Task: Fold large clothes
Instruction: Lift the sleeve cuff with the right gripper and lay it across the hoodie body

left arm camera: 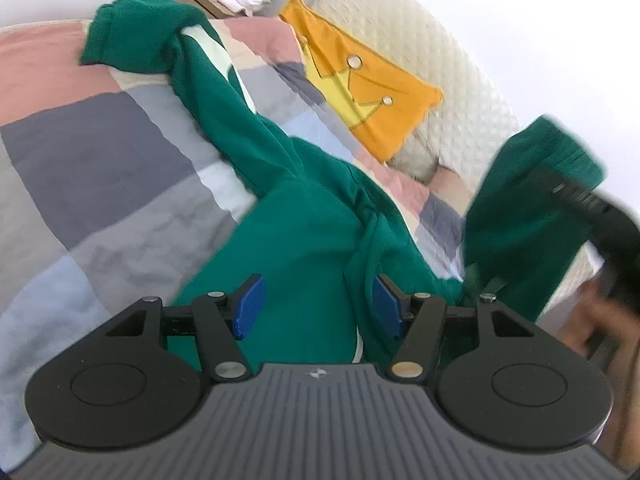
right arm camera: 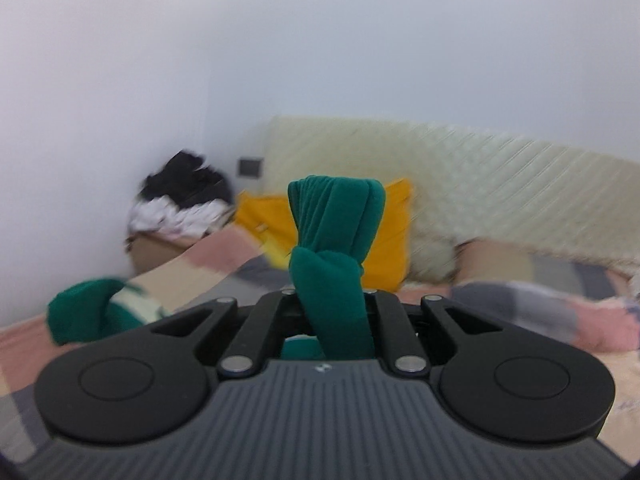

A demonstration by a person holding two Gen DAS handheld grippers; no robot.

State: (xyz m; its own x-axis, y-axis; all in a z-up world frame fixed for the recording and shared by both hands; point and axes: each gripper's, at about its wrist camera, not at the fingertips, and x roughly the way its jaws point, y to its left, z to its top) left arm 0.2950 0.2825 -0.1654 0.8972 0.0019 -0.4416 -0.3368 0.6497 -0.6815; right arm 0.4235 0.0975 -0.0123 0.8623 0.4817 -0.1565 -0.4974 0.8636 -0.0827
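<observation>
A dark green sweatshirt (left arm camera: 304,216) lies spread on the patchwork bed cover (left arm camera: 100,168), one sleeve stretching away to a cuff (left arm camera: 132,28) at the far left. My left gripper (left arm camera: 318,306) hovers just above the body of the garment, open, blue pads (left arm camera: 250,306) apart with nothing between them. In the right wrist view my right gripper (right arm camera: 330,294) is shut on a bunched green sleeve end (right arm camera: 336,232), which sticks up and hides its fingertips. In the left wrist view that gripper (left arm camera: 592,204) is a blurred dark shape at the right, lifting green cloth (left arm camera: 528,208) off the bed.
An orange cushion (left arm camera: 368,80) leans on a cream quilted headboard (left arm camera: 440,60) at the far end of the bed. A cardboard box (right arm camera: 156,250) piled with white and dark clothes (right arm camera: 180,200) stands in the corner by the white wall. A hand (left arm camera: 600,320) shows at the right edge.
</observation>
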